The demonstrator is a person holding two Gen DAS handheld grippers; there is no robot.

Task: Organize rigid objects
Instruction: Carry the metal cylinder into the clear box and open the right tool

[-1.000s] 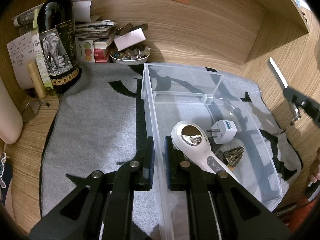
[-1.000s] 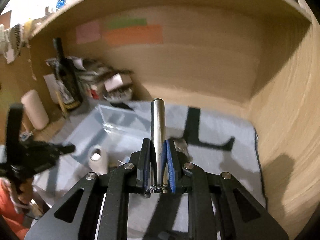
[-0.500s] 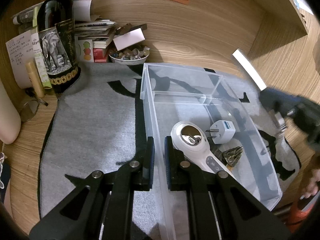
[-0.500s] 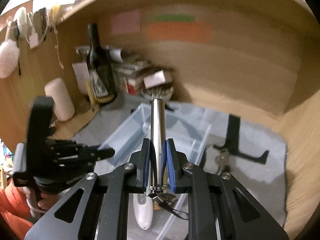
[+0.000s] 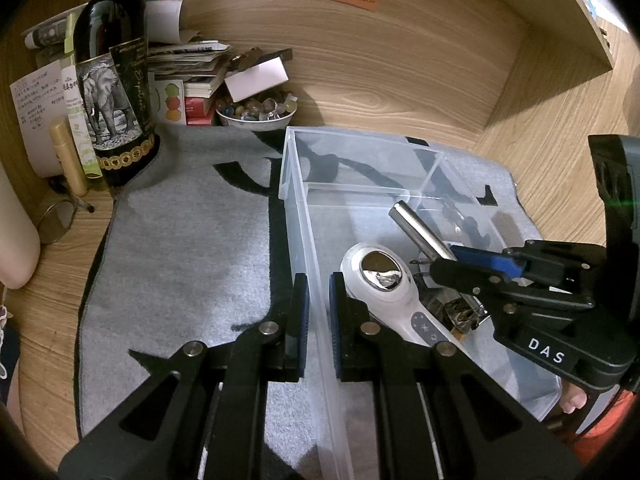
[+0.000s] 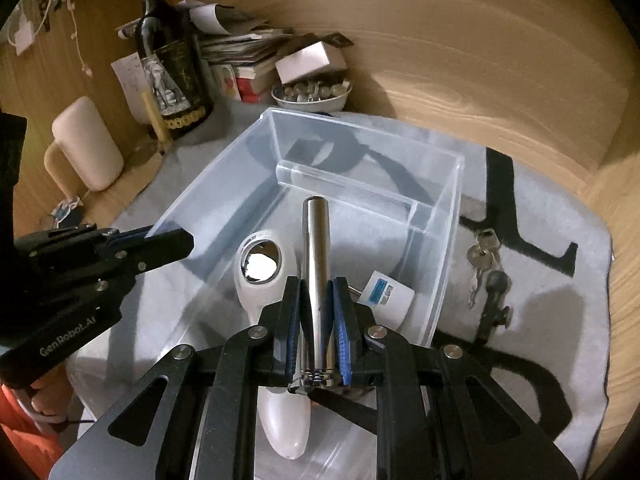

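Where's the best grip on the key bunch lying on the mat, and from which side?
Take the key bunch by its dark rounded fob, coming from straight above. It lies flat on the grey mat, just outside the clear bin wall, so a side approach looks blocked there. The fob is the bulkiest part; the thin keys would probably slip.

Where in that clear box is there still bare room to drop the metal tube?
The small far compartment behind the divider looks empty. In the main section of the clear box, bare floor lies between the divider and the white handheld device. The near end is crowded: that device, the white plug adapter and a dark clip. The right gripper holds the metal tube above them.
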